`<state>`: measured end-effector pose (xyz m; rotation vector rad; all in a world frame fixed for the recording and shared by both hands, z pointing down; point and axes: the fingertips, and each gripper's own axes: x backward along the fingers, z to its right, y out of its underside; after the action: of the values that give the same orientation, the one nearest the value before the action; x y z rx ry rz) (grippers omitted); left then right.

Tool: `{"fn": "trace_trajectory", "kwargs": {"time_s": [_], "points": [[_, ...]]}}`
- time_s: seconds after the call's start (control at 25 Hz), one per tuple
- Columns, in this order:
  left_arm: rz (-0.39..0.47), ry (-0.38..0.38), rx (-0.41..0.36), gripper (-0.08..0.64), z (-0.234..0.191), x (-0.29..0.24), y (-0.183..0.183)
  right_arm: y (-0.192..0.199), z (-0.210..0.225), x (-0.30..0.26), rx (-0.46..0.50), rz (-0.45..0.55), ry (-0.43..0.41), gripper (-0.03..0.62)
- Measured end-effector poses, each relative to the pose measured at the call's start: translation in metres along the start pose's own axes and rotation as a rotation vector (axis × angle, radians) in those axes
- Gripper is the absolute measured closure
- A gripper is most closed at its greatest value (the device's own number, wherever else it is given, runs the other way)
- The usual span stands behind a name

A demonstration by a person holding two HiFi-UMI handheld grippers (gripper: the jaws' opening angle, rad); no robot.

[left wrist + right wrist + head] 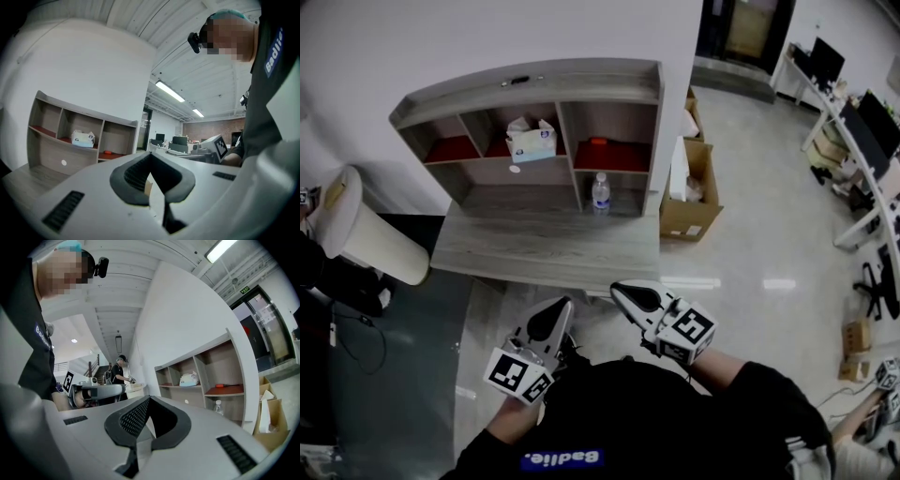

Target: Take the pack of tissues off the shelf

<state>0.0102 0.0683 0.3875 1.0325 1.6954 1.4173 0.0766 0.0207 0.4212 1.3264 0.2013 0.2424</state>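
The pack of tissues (531, 141) is white and pale blue and stands in the upper middle compartment of the grey wooden shelf (534, 89). It also shows as a small tissue pack (83, 138) in the left gripper view, and again as the tissue pack (189, 378) in the right gripper view. My left gripper (546, 323) and right gripper (636, 300) hang side by side near my body, well in front of the desk's front edge and far from the shelf. Both point toward it, shut and holding nothing.
A water bottle (600, 192) stands in the lower right compartment, with a small red thing (598, 142) in the compartment above it. An open cardboard box (689, 192) sits right of the desk, a white bin (356, 230) to its left. Another person (119, 373) stands far off.
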Motion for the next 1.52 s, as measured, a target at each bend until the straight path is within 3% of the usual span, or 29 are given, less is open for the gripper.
{"fn": "trace_trajectory", "kwargs": {"time_s": [0.48,0.88,1.12,1.52], "points": [[0.016,0.023,0.012,0.558,-0.062,-0.007,-0.007,0.005,0.013,-0.054,0.013,-0.039,0.03,0.567],[-0.003,0.104,0.023,0.558,-0.118,-0.036,-0.018,-0.002,0.044,-0.099,0.008,-0.048,0.116,0.566],[0.0,0.206,0.024,0.558,-0.136,-0.06,-0.029,-0.014,0.06,-0.107,0.013,-0.022,0.217,0.566],[-0.005,0.228,-0.004,0.557,-0.198,-0.066,-0.036,-0.02,0.069,-0.154,0.028,-0.013,0.306,0.567]]}}
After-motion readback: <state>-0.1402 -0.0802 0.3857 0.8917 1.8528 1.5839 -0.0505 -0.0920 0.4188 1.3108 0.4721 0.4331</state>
